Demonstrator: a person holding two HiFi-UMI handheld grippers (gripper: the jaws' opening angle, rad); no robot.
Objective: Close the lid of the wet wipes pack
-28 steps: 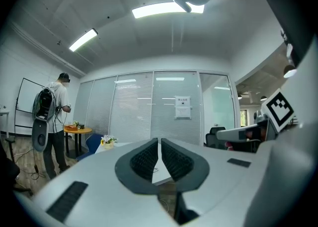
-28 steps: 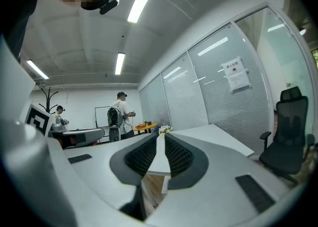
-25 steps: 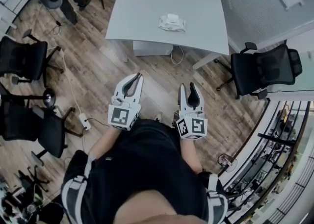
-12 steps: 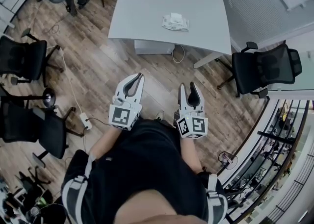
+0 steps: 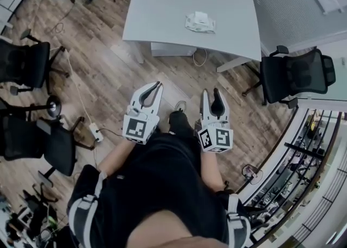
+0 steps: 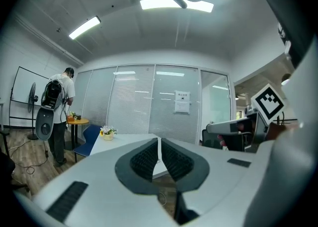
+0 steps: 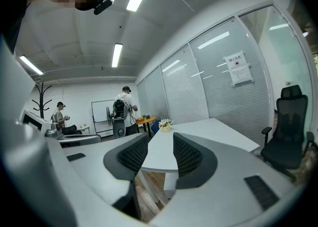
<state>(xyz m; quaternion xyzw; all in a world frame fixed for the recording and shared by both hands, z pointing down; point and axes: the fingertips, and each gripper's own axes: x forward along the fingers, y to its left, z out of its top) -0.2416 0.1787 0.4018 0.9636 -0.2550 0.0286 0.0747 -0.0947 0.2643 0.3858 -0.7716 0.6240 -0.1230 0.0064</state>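
The wet wipes pack point(image 5: 200, 23) lies on the white table point(image 5: 162, 19), near its right side, far ahead of both grippers. A white flap on top of the pack looks raised. My left gripper point(image 5: 158, 84) is held level over the wooden floor, short of the table, its jaws shut with nothing in them; in the left gripper view point(image 6: 159, 140) its pads meet at the tips. My right gripper point(image 5: 212, 91) hangs beside it, open and empty, and between the right gripper's point(image 7: 160, 135) pads the table edge point(image 7: 208, 131) shows.
Black office chairs stand at the left point(image 5: 24, 62) and right point(image 5: 295, 76) of the walkway. A cable and power strip point(image 5: 93, 131) lie on the floor at the left. A small flower pot point(image 7: 164, 124) sits on the table's far end. A person point(image 6: 62, 107) stands behind.
The table and the pack have slid nearer in the head view as both grippers advance toward them. A shoe now shows between the grippers. Neither gripper's jaws changed.
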